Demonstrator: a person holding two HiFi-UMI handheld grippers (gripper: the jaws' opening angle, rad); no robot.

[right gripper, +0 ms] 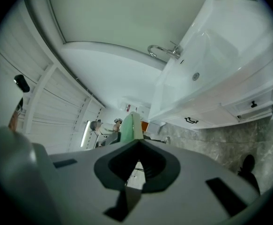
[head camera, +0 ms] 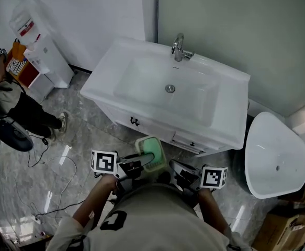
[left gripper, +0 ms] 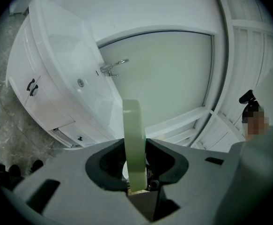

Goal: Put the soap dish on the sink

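A pale green soap dish (head camera: 152, 150) is clamped edge-up in my left gripper (head camera: 142, 163), in front of my chest. In the left gripper view the dish (left gripper: 132, 135) stands on edge between the jaws of that gripper (left gripper: 136, 172), which is shut on it. The white sink (head camera: 168, 90) with a chrome faucet (head camera: 179, 47) stands just ahead on a white cabinet (head camera: 157, 124); it also shows as the sink (left gripper: 66, 64) and the sink (right gripper: 211, 64). My right gripper (head camera: 179, 170) is held beside the left one, and its jaws (right gripper: 137, 144) meet with nothing between them. Beyond them the dish (right gripper: 131, 125) shows.
A water dispenser (head camera: 37, 41) stands at the far left, and a person (head camera: 11, 88) is beside it. Cables (head camera: 42, 156) lie on the marble floor. A loose white basin (head camera: 275, 156) leans at the right next to cardboard boxes (head camera: 293, 218).
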